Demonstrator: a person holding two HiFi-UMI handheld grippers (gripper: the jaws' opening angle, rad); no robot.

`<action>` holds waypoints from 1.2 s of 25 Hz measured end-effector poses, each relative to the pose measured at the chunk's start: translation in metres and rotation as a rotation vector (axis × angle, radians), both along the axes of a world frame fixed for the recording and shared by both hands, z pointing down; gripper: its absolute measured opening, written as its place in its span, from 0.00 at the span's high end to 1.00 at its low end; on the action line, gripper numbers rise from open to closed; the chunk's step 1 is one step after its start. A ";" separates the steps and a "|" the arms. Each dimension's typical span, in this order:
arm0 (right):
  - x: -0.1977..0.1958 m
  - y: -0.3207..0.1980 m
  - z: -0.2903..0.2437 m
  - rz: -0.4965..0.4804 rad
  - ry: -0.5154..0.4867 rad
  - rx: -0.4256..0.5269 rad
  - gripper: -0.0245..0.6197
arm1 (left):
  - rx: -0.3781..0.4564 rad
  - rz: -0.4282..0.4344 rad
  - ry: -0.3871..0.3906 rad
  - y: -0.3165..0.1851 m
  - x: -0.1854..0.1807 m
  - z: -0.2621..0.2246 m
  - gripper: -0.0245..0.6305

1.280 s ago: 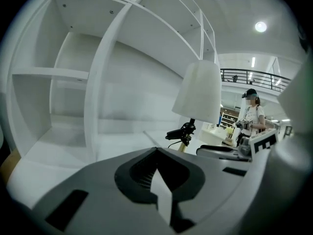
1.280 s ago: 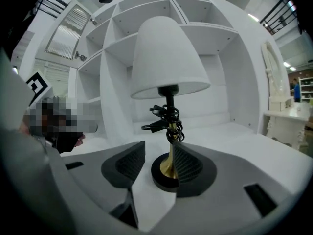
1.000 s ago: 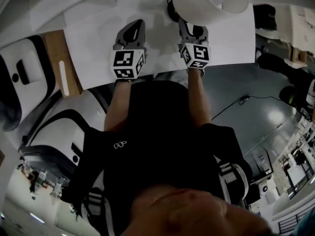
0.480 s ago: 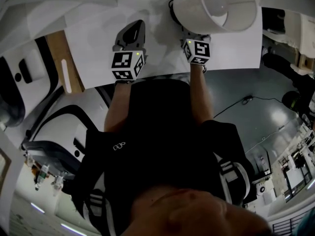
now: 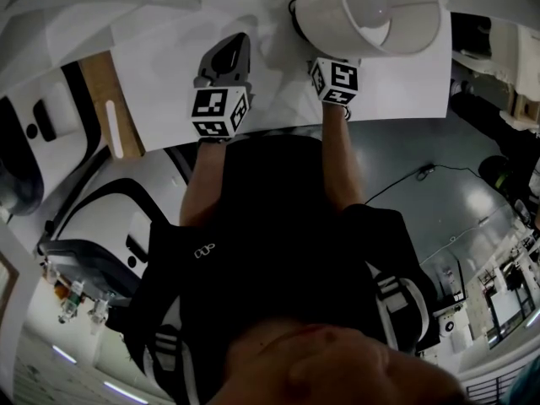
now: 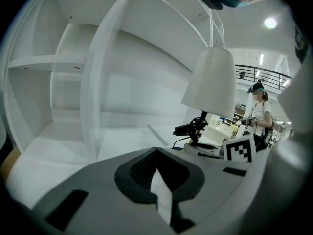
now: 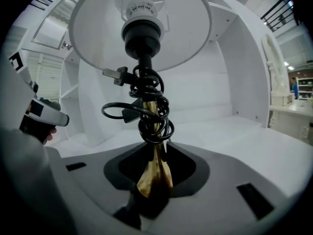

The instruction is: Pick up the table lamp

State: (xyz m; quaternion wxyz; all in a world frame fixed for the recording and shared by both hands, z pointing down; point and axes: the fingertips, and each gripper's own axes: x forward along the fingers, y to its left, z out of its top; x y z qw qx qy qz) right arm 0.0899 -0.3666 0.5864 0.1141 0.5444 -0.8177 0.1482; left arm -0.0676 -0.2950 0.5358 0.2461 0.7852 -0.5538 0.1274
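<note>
Table: white top (image 5: 169, 49) that runs across the upper head view.
Board: a wooden panel (image 5: 105, 99) lies along the table's left edge.
Floor: dark grey and glossy (image 5: 439, 201), with a thin cable (image 5: 405, 180) across it.
Shelving: a white unit (image 6: 58, 62) with bare shelves and a curved upright stands behind the table; its white wall (image 7: 234, 58) curves round in the right gripper view.
Left side: black-and-white moulded furniture (image 5: 51, 142) beside the table.
Right side: benches crowded with equipment (image 5: 506, 285), too small to tell apart.
Light: a round ceiling lamp (image 6: 269, 22), lit.
Upper level: a dark railing (image 6: 264, 72).
Person: one stands (image 6: 258, 114) far back, below the railing.
</note>
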 end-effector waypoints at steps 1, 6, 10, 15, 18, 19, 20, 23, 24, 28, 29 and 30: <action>0.000 0.000 0.000 0.007 0.006 -0.009 0.76 | 0.004 -0.001 0.000 0.001 0.000 -0.002 0.95; 0.000 0.000 0.000 0.013 0.033 -0.058 0.77 | 0.026 -0.001 -0.001 0.005 -0.001 -0.011 0.95; 0.000 0.001 -0.001 -0.004 0.059 -0.076 0.78 | 0.032 0.002 -0.007 0.009 0.000 -0.013 0.95; 0.001 0.013 -0.003 -0.011 0.071 -0.097 0.79 | 0.040 0.011 -0.005 0.012 0.006 -0.016 0.95; 0.004 0.019 -0.007 0.005 0.050 -0.111 0.79 | 0.056 0.024 -0.001 0.012 0.011 -0.021 0.95; 0.004 0.021 -0.008 0.009 0.041 -0.115 0.79 | 0.061 0.029 0.000 0.012 0.011 -0.023 0.95; 0.003 0.024 -0.009 0.013 0.034 -0.118 0.80 | 0.065 0.034 0.002 0.013 0.011 -0.024 0.95; 0.006 0.030 -0.014 0.027 0.036 -0.123 0.80 | 0.076 0.052 0.006 0.014 0.013 -0.029 0.95; 0.008 0.032 -0.016 0.030 0.043 -0.124 0.80 | 0.080 0.056 0.008 0.013 0.014 -0.031 0.95; 0.013 0.038 -0.030 0.032 0.058 -0.114 0.80 | 0.101 0.073 0.018 0.013 0.020 -0.039 0.95; 0.014 0.040 -0.034 0.035 0.058 -0.112 0.80 | 0.108 0.078 0.022 0.012 0.022 -0.042 0.95; 0.014 0.042 -0.038 0.039 0.058 -0.110 0.80 | 0.115 0.084 0.026 0.012 0.023 -0.044 0.95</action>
